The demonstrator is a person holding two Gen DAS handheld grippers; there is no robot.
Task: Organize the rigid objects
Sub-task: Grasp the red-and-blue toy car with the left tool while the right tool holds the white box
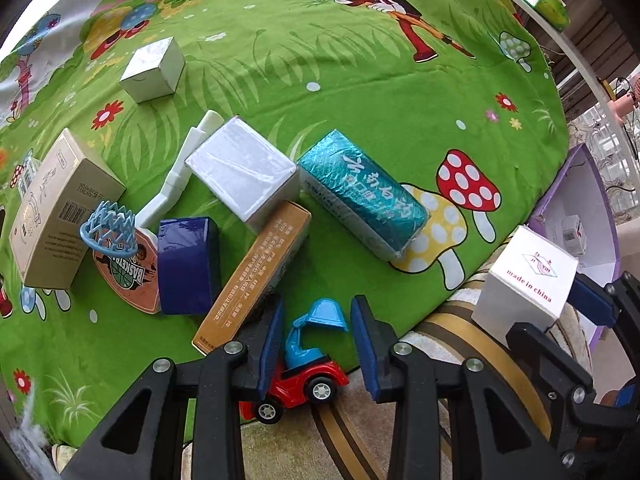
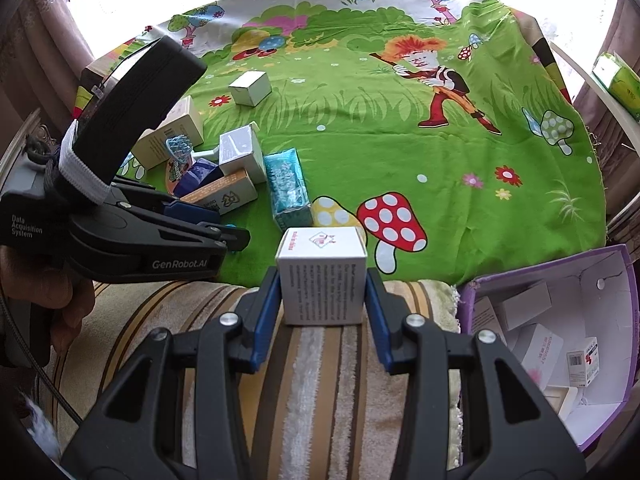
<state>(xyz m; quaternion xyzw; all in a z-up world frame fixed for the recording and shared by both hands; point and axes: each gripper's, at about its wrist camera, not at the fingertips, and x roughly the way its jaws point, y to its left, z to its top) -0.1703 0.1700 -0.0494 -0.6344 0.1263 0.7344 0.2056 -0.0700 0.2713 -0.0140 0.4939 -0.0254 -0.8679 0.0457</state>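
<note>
A red and blue toy digger car [image 1: 308, 380] lies at the edge of the green cloth, between the blue pads of my left gripper [image 1: 318, 306], which is shut on it. My right gripper [image 2: 323, 276] is shut on a white cube box [image 2: 322, 280] printed "made in china", held above a striped towel [image 2: 312, 360]. The same white cube box [image 1: 528, 276] shows at the right of the left wrist view. On the cloth lies a heap: a teal packet [image 1: 360, 200], a white box [image 1: 244, 172], an orange carton [image 1: 256, 276], a dark blue box [image 1: 188, 264] and a toy basketball hoop [image 1: 112, 232].
A purple open box [image 2: 624, 320] with several small boxes inside stands at the right, beside the towel. A beige carton [image 1: 52, 208] and a small silver cube [image 1: 154, 70] sit on the green cartoon cloth [image 1: 360, 80]. A green tissue pack [image 2: 620, 80] lies on a shelf at the far right.
</note>
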